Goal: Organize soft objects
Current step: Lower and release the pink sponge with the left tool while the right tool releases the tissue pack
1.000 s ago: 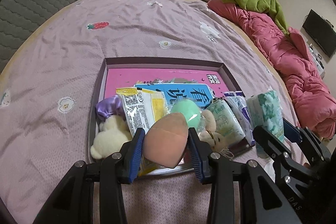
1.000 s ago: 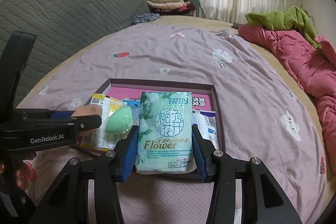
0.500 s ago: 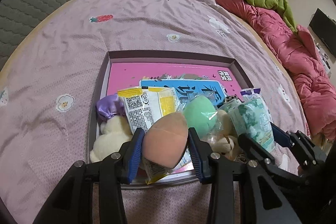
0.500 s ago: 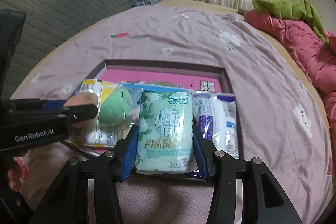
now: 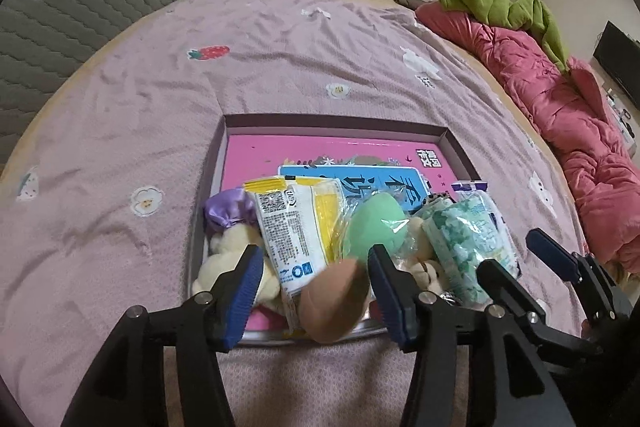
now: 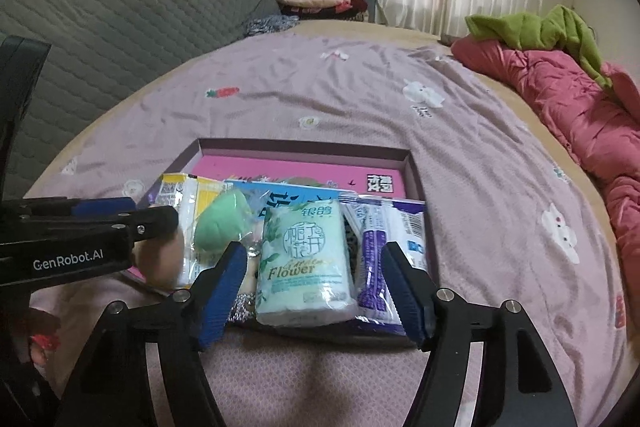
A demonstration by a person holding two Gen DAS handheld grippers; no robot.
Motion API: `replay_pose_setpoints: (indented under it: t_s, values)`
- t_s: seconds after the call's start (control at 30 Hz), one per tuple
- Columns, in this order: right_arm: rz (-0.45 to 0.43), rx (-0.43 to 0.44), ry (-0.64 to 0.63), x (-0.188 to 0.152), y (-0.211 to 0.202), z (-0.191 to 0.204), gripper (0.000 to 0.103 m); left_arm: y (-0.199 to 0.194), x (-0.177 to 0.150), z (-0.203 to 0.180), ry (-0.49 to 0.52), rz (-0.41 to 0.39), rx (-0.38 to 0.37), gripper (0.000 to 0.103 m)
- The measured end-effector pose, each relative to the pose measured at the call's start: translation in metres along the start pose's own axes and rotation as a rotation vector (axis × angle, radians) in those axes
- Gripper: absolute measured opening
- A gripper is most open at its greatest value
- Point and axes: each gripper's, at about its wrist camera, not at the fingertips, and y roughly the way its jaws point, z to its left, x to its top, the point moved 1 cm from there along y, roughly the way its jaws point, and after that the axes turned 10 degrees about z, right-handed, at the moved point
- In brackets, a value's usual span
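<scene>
Both my grippers are opening: the left gripper [image 5: 314, 279] lets the blurred peach sponge [image 5: 334, 305] loose over the tray [image 5: 452, 143], and the right gripper [image 6: 310, 281] frees the tissue pack [image 6: 306, 267] lying inside.

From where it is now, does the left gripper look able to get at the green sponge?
Probably yes: the left gripper, jaws opening, faces the green sponge, but the peach sponge lies between.

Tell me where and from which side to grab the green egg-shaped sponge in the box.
Grip the green sponge across its rounded belly, coming from above and the near side. Its pointed tip aims away, and its clear wrapper looks slippery at the edges. The yellow-and-white packet crowds its left, the tissue pack its right, so keep the fingers narrow.
</scene>
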Motion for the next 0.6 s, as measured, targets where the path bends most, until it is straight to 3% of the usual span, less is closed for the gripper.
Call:
replay_pose_setpoints:
  t_s: [0.6]
  values:
    - [0.018,-0.027,-0.014,-0.056,-0.054,0.006,0.071,-0.038,-0.064,-0.014,0.034,-0.003,0.038,0.055]
